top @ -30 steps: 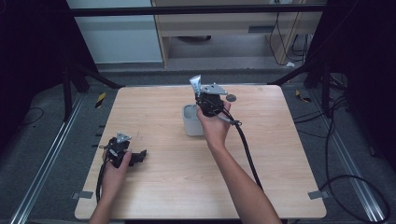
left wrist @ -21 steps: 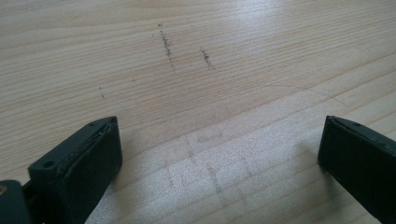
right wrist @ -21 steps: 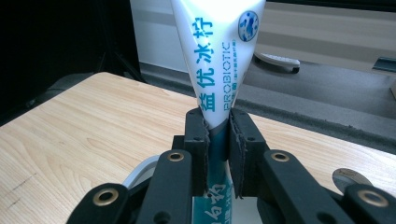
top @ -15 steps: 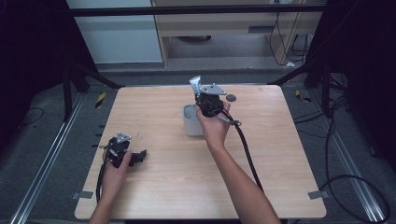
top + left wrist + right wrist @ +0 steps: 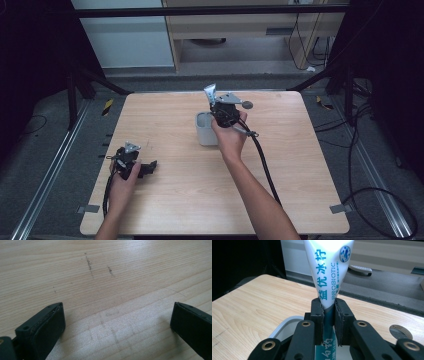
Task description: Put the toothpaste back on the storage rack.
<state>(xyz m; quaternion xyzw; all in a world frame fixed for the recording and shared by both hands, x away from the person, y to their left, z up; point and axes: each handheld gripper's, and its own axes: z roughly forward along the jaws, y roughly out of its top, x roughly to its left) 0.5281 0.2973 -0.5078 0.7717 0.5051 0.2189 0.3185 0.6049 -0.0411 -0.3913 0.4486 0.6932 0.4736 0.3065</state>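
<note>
Centrally, in the upper middle of the high view, the right gripper (image 5: 218,106) clamps a white toothpaste tube (image 5: 328,275) upright, directly above a grey cup (image 5: 205,129). The left gripper (image 5: 148,169), at lower left, rests on the wooden table (image 5: 300,165) with its jaws spread wide, holding nothing.

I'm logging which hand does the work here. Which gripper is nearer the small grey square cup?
Right. The right gripper holds a white toothpaste tube directly over the small grey square cup; the left gripper rests apart near the table's front-left.
</note>
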